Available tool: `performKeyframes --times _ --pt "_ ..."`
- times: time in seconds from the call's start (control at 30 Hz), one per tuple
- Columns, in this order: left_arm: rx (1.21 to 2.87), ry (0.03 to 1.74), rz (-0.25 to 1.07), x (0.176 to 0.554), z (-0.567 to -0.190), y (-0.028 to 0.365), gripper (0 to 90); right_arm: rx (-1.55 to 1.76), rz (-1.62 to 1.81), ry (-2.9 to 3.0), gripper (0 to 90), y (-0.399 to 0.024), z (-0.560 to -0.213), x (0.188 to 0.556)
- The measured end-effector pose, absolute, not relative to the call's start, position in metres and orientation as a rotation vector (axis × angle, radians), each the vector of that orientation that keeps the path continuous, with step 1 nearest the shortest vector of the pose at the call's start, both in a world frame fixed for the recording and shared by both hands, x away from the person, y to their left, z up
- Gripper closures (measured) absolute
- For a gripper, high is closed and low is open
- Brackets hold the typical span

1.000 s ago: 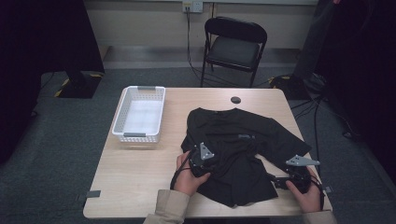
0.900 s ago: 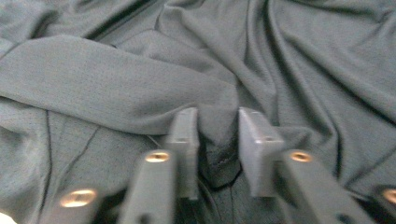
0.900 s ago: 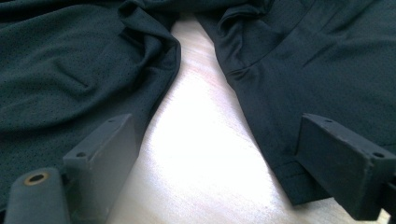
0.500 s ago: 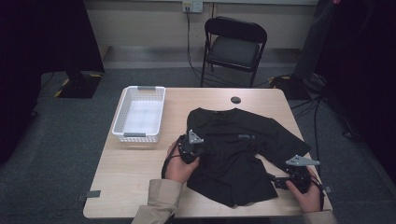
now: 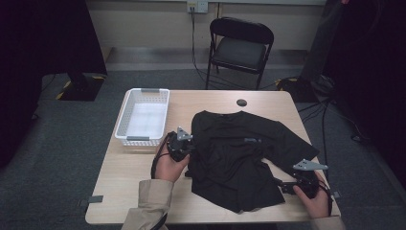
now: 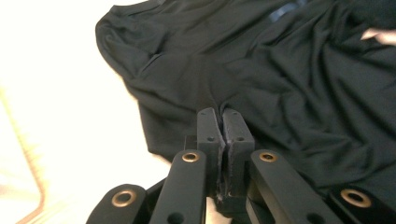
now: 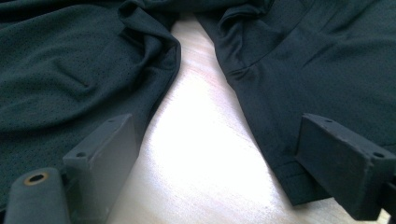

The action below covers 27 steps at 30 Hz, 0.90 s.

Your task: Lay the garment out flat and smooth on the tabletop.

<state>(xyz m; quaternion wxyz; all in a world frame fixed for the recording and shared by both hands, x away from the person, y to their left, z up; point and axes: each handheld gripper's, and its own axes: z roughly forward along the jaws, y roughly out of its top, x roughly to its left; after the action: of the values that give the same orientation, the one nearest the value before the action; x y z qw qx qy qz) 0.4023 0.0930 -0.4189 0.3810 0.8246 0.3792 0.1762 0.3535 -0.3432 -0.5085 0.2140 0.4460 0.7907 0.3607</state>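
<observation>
The left gripper (image 5: 187, 149) has closed its jaws on the left edge of the black shirt (image 5: 239, 153) and moved up the table toward the white basket (image 5: 142, 116), drawing that edge along.

"How many garments were on the table (image 5: 115, 187)?"

"One black T-shirt (image 5: 239, 158), spread out, and only one table under it."

"Baskets?"

"One white basket (image 5: 142, 117), at the shirt's left."

"Any small items?"

"One small dark round object (image 5: 242, 102) near the far edge; what it was could not be told."

"And the tools?"

"Two grippers: a left gripper (image 5: 187, 149) and a right gripper (image 5: 282, 188), each with two black jaws, one in each of the person's two hands."

"Seats?"

"One black folding chair (image 5: 239, 48) stood behind the table."

"Wall fittings?"

"One socket plate (image 5: 197, 5) with one cable hanging from it."
</observation>
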Motion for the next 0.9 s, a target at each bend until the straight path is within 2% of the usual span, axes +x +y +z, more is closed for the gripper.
performKeyframes --times 0.27,0.37,0.43,0.7,0.8,0.9 --pt "2.087 0.993 0.448 0.403 -0.414 0.105 87.3 1.237 1.001 2.194 11.4 -0.343 -0.509 0.353" --pt "2.078 0.989 0.411 0.402 -0.416 0.104 82.3 1.237 1.001 2.194 11.4 -0.343 -0.509 0.354" --pt "2.081 0.981 0.379 0.403 -0.42 0.102 87.0 1.237 1.001 2.194 11.4 -0.343 -0.509 0.354" --pt "2.114 0.937 0.286 0.403 -0.437 0.089 88.2 1.238 1.001 2.194 11.4 -0.343 -0.509 0.354" --pt "2.105 0.903 0.292 0.406 -0.435 0.079 87.3 1.237 1.001 2.194 11.4 -0.343 -0.509 0.353" --pt "2.053 0.922 0.41 0.413 -0.436 0.075 60.2 1.237 1.001 2.194 11.4 -0.343 -0.509 0.353"
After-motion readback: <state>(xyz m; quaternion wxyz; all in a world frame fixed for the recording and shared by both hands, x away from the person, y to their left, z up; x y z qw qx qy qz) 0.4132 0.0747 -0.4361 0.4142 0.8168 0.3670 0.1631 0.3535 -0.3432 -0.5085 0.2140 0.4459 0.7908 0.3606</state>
